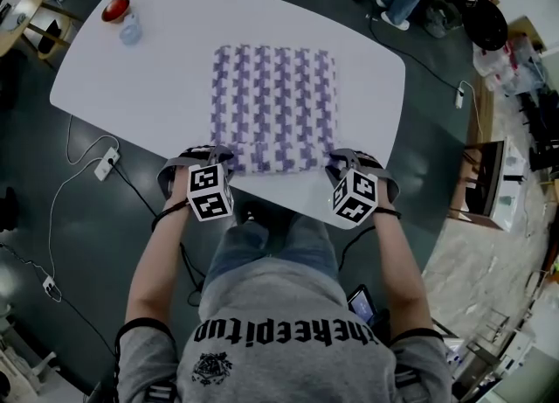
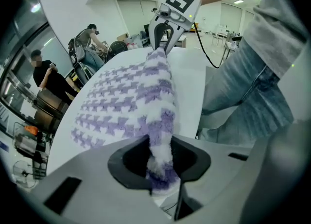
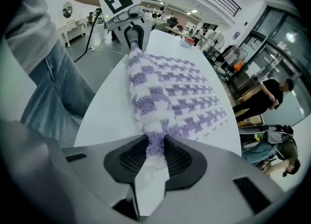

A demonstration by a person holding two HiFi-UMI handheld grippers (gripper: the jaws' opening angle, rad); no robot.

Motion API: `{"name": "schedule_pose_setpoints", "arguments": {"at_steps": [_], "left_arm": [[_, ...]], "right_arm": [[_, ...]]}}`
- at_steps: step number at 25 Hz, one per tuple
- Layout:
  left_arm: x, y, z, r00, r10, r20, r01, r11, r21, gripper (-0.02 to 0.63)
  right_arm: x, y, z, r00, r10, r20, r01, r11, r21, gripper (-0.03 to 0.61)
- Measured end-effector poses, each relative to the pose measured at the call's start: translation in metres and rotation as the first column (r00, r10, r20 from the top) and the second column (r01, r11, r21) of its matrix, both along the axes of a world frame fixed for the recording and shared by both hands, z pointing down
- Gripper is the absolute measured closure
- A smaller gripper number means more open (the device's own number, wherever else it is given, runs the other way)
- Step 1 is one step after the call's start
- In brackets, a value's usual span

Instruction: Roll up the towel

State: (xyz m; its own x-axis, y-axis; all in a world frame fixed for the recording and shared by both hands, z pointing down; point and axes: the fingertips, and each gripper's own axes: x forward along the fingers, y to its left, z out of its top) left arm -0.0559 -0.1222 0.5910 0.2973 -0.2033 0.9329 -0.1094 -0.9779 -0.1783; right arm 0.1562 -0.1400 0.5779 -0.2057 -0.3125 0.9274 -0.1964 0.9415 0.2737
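A purple-and-white houndstooth towel (image 1: 275,104) lies flat on the white table (image 1: 131,86), its near edge turned over into a thick roll (image 1: 275,159). My left gripper (image 1: 217,158) is shut on the roll's left end; in the left gripper view the pads (image 2: 192,157) squeeze the bunched towel (image 2: 160,121). My right gripper (image 1: 345,163) is shut on the right end, and in the right gripper view the fabric (image 3: 155,145) is pinched thin between its pads (image 3: 182,157). Each gripper view shows the other gripper at the roll's far end: the right gripper (image 2: 165,38) and the left gripper (image 3: 132,36).
A red bowl (image 1: 115,10) and a small clear cup (image 1: 130,32) stand at the table's far left corner. The roll lies close to the table's near edge, just ahead of the person's legs (image 1: 271,244). Cables and a power strip (image 1: 106,163) lie on the floor at left.
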Motion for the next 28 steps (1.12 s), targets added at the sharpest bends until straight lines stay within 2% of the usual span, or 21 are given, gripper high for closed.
{"name": "schedule_pose_setpoints", "arguments": {"at_steps": [4,9,15,19,28], "left_arm": [[0.000,-0.004,0.004,1.000,0.024,-0.009,-0.025,0.999,-0.045,0.511],[-0.001,-0.008,0.004,0.997,0.062,-0.052,-0.070,0.985,-0.160,0.510],[-0.005,-0.011,-0.006,0.992,0.108,-0.064,-0.119,0.967,-0.223,0.500],[-0.004,-0.026,-0.007,0.993,0.082,-0.081,-0.099,0.969,-0.225,0.489],[-0.007,-0.066,-0.014,0.996,0.036,-0.083,-0.051,0.981,-0.185,0.482]], "right_arm": [[0.000,-0.003,0.003,1.000,-0.002,0.030,0.003,0.999,-0.053,0.480],[-0.001,-0.006,0.003,0.998,0.007,0.064,0.004,0.985,-0.175,0.480],[-0.006,-0.016,-0.008,0.986,0.111,0.128,-0.080,0.969,-0.232,0.479],[-0.003,-0.025,-0.009,0.977,0.143,0.157,-0.105,0.968,-0.229,0.479],[-0.005,-0.066,-0.018,0.976,0.152,0.157,-0.127,0.979,-0.159,0.476]]}}
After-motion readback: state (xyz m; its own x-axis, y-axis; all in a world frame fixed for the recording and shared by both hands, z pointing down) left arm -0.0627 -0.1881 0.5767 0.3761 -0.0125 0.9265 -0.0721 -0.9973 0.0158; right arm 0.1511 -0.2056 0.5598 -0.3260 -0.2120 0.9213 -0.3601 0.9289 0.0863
